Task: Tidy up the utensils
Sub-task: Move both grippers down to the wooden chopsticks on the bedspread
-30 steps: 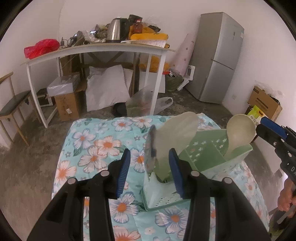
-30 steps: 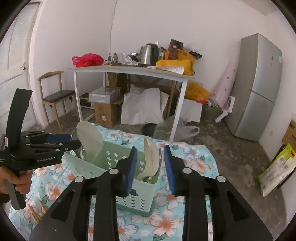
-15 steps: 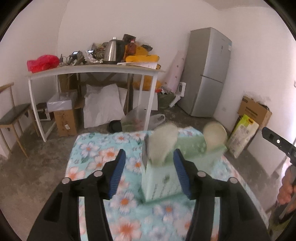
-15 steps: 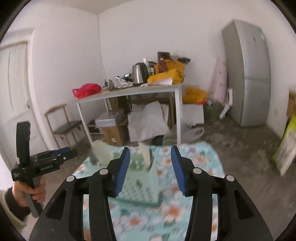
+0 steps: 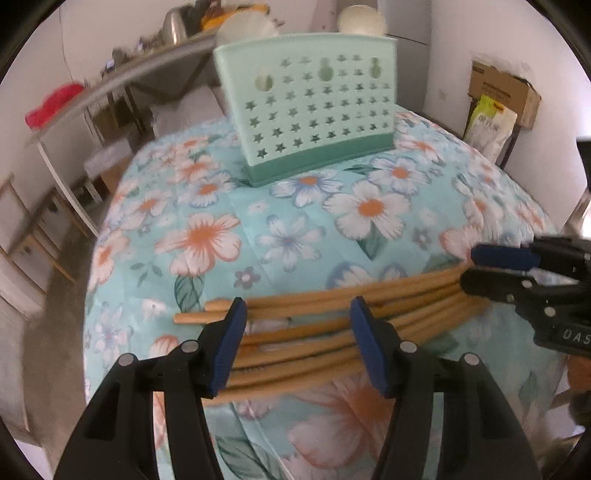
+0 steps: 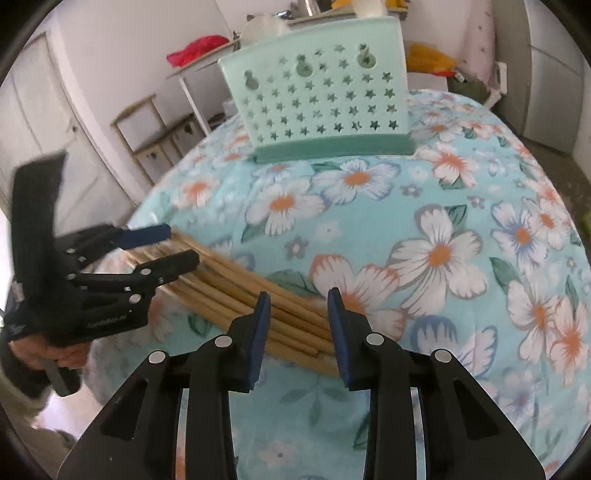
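A bundle of wooden chopsticks (image 5: 332, 317) lies on the floral tablecloth near its front edge, also in the right wrist view (image 6: 236, 291). My left gripper (image 5: 297, 314) is open, its jaws astride the bundle's left part. My right gripper (image 6: 298, 302) is open over the bundle's right end. A mint green utensil holder (image 5: 310, 107) with star holes stands at the far side, also in the right wrist view (image 6: 321, 99), with pale spoons (image 5: 362, 20) sticking out of its top.
The floral tablecloth (image 5: 207, 240) covers the small table. Behind stand a white table with clutter (image 5: 110, 81), a cardboard box (image 5: 502, 92) at the right wall and a fridge (image 6: 550, 85). A wooden chair (image 6: 147, 125) is at the left.
Both grippers have dropped from up at the holder down to the front of the table and now sit over the chopstick bundle. The holder now stands farther away.
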